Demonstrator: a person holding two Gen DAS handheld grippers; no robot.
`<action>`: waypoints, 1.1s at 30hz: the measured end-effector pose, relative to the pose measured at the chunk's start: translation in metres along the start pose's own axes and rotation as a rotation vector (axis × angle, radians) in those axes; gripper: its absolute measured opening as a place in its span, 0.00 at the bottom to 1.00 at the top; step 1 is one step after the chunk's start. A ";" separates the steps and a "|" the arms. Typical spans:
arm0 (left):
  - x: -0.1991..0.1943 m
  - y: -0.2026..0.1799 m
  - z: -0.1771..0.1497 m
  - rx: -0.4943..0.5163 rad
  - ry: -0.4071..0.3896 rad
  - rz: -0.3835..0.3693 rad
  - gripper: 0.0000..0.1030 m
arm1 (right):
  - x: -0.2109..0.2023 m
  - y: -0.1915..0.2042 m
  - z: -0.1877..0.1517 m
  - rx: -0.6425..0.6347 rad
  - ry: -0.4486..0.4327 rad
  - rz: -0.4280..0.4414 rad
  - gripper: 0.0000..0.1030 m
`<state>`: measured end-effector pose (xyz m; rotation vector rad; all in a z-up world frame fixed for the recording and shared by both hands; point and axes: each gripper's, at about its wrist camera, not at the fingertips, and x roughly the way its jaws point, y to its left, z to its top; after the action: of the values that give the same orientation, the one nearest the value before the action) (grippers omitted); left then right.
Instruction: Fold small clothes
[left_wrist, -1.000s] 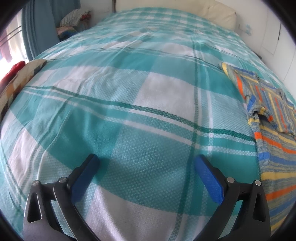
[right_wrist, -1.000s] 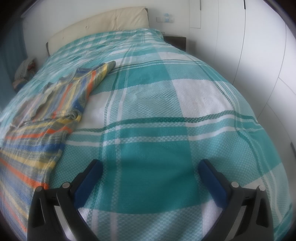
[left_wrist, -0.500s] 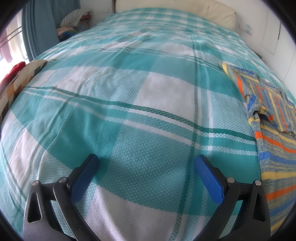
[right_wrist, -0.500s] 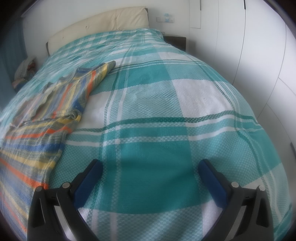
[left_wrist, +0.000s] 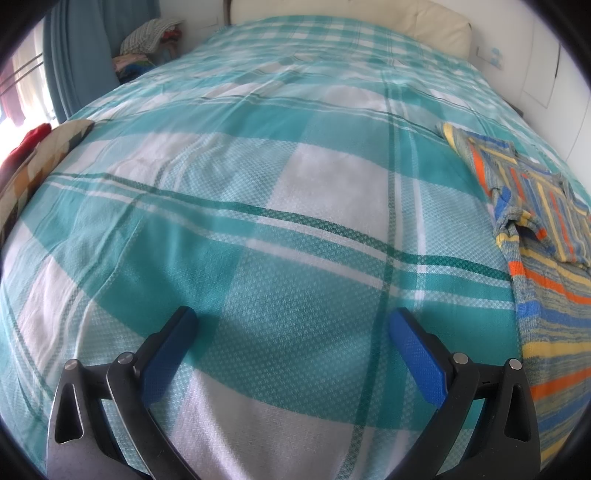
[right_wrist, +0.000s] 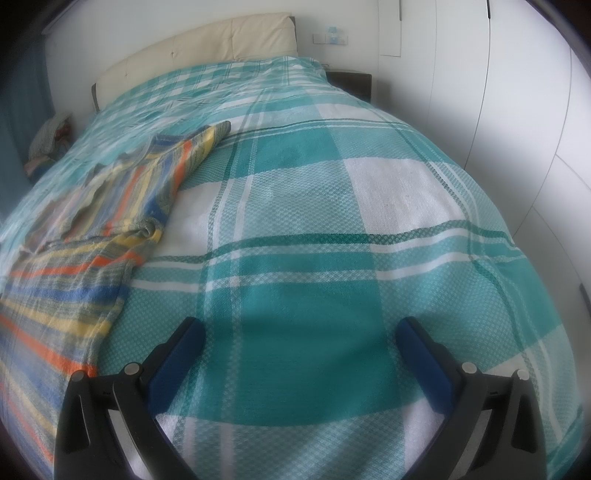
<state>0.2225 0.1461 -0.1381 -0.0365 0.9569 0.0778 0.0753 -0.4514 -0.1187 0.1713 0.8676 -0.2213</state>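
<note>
Teal plaid bedspread (left_wrist: 280, 192) lies bare under both spread, empty grippers, left gripper (left_wrist: 291, 325) and right gripper (right_wrist: 300, 334), with a striped shirt (right_wrist: 110, 221) between them, its length running toward the headboard (right_wrist: 221, 48).

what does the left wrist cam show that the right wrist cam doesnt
Only the left wrist view shows the blue curtain, the window light beside it, and a patterned cushion with something red at the bed's left edge.

Only the right wrist view shows the white wardrobe doors and a dark nightstand.

Both show the teal plaid bedspread, the striped garment lying flat on it, the cream headboard, a clothes pile by the bed, and an open claw: left, right.
</note>
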 end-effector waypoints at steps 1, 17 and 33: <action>0.000 0.000 0.000 0.000 0.000 0.000 1.00 | 0.000 0.000 0.000 0.000 0.000 0.000 1.00; -0.043 0.022 -0.007 -0.064 0.014 -0.234 0.98 | -0.021 -0.004 0.005 0.020 0.046 0.048 0.99; -0.136 -0.029 -0.140 0.313 0.275 -0.397 0.55 | -0.118 0.049 -0.125 -0.035 0.488 0.475 0.76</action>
<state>0.0333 0.1011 -0.1078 0.0533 1.2102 -0.4535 -0.0780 -0.3602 -0.1043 0.4018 1.2832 0.2932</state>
